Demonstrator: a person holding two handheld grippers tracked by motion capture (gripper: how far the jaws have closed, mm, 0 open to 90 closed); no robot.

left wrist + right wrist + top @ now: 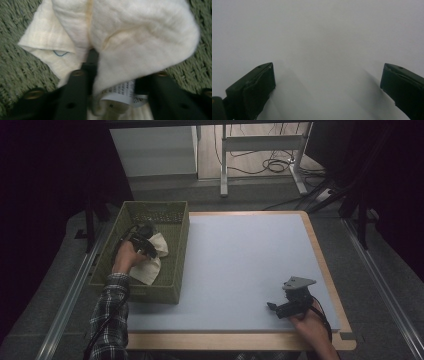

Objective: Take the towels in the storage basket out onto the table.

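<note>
Cream-white cloth [150, 262], soft woven fabric with a printed care label, lying inside the olive-green woven basket [177, 265] at the left edge of the worktop [240, 265]; part of it is bunched up toward the basket's right wall, the rest spread flat on the basket floor. Left gripper [145, 240]: down inside the basket, clenched on a fold of the cloth; in the left gripper view the fabric [140, 37] is pinched between the black jaws, the white label [122, 93] hanging just below the grip, and a thin blue stitched mark sits on a lower layer at the left, with the green weave of the basket floor [15, 75] showing around it. Person's left hand [125, 257] holds that gripper, a plaid sleeve [110, 315] behind it. Right gripper [280, 307]: well apart from the basket, near the front right corner of the pale blue-grey worktop surface, grey three-cornered plate on top; jaws spread wide and grasping nothing (the right gripper view has them far apart over bare surface [322, 45]). Wooden border [320, 255] runs round the worktop. Background: grey floor, white cabinet and a metal frame with loose black cables beyond the far edge.
</note>
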